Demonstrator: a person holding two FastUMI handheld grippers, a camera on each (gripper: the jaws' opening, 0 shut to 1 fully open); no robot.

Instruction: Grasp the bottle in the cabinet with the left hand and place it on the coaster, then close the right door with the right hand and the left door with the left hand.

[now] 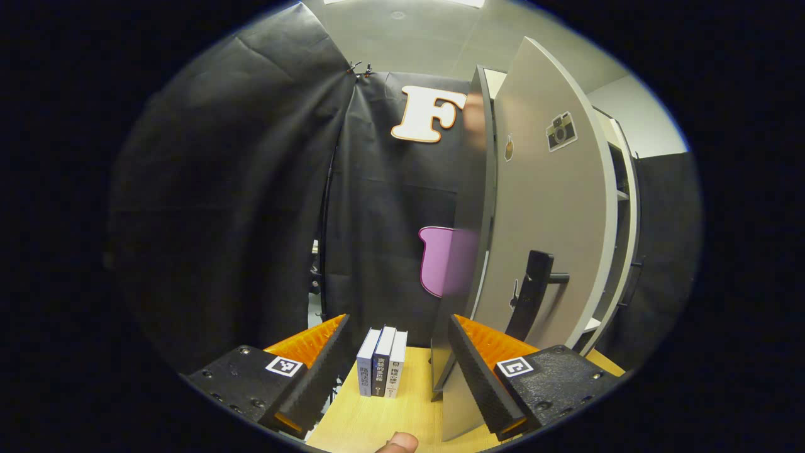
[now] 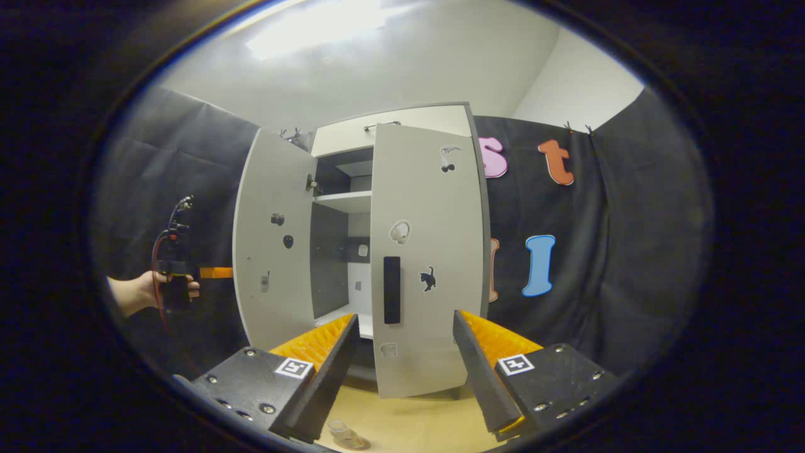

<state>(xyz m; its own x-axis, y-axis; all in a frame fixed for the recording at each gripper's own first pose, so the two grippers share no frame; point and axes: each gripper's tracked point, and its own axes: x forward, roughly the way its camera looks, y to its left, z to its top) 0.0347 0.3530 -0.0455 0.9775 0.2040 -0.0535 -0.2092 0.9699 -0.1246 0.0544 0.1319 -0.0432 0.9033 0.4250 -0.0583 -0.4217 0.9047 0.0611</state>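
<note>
Bottle step appears finished; the door-closing steps are in hand.

Left gripper view: we note the left gripper [image 1: 397, 371] with jaws apart and empty, its right-hand finger just beside the lower edge of the left door [image 1: 534, 220], which stands open with a dark handle [image 1: 534, 292]; three books [image 1: 382, 370] stand on the bench [image 1: 390, 415].
Right gripper view: the right gripper [image 2: 402, 371] also hangs open and empty before the cabinet [image 2: 352, 207]; the right door [image 2: 427, 251] looks nearly shut, the left one swung wide. A clear object at the bottom edge may be the bottle [image 2: 344, 434]; we cannot confirm. We judge the next move calls for pushing the left door inward.
</note>
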